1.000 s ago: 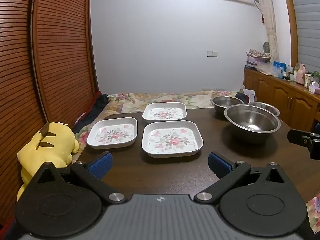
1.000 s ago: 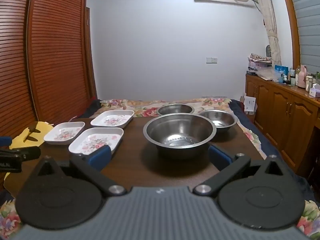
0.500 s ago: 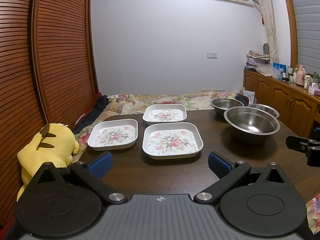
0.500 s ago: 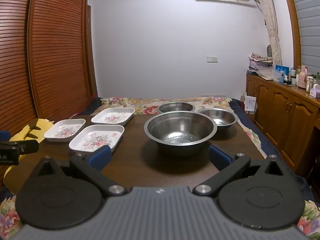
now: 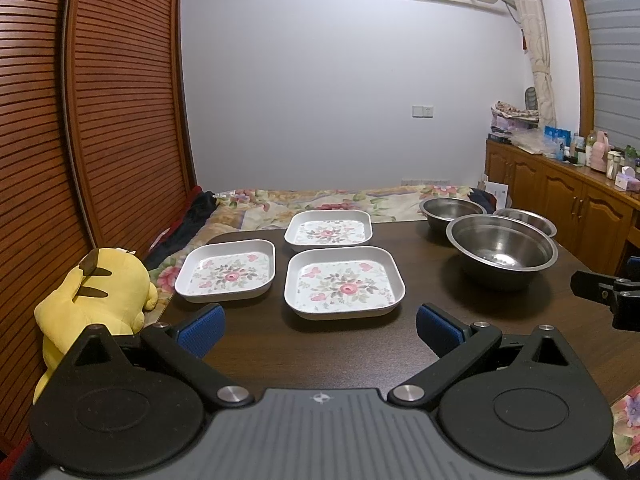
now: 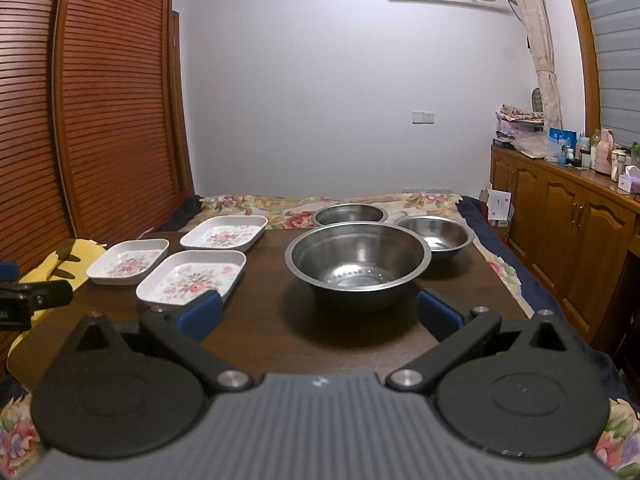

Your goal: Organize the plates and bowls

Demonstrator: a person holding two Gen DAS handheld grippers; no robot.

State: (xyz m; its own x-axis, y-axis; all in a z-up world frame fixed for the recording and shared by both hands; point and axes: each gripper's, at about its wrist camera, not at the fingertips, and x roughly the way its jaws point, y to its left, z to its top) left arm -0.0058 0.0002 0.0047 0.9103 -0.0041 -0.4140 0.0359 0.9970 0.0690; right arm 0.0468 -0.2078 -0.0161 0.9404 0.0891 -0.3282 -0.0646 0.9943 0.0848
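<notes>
Three white square plates with a flower print lie on the dark wooden table (image 5: 248, 356): a near one (image 5: 344, 283), a left one (image 5: 227, 270) and a far one (image 5: 329, 230). To their right stand three steel bowls: a large one (image 6: 358, 263), a far one (image 6: 350, 213) and a right one (image 6: 434, 236). My left gripper (image 5: 319, 330) hangs open, just short of the near plate, nothing between its blue pads. My right gripper (image 6: 318, 314) is open too, in front of the large bowl.
A yellow plush toy (image 5: 94, 292) sits off the table's left edge, by slatted wooden doors (image 5: 92, 120). A flowered bedspread (image 5: 320, 200) lies beyond the table. A wooden cabinet (image 6: 560, 220) with bottles lines the right wall.
Both grippers have drifted slightly; the plates and bowls sit a little lower and farther in each view. Nothing on the table has moved. Both stay open.
</notes>
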